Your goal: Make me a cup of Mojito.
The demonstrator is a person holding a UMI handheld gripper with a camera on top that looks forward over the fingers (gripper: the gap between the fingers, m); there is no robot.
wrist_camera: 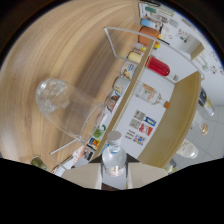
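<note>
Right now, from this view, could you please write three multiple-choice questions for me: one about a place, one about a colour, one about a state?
1. Where is the small bottle relative to the glass?
A) inside it
B) outside, beside it
C) on top of it

2. What colour is the object on the white surface?
A) red
B) green
C) black

3. What does the glass hold?
A) dark liquid
B) clear ice-like lumps
C) nothing

Answers: 1 B, the bottle is apart from the glass. 2 A, it is plainly red. 3 B, the lumps fill its closed end.
</note>
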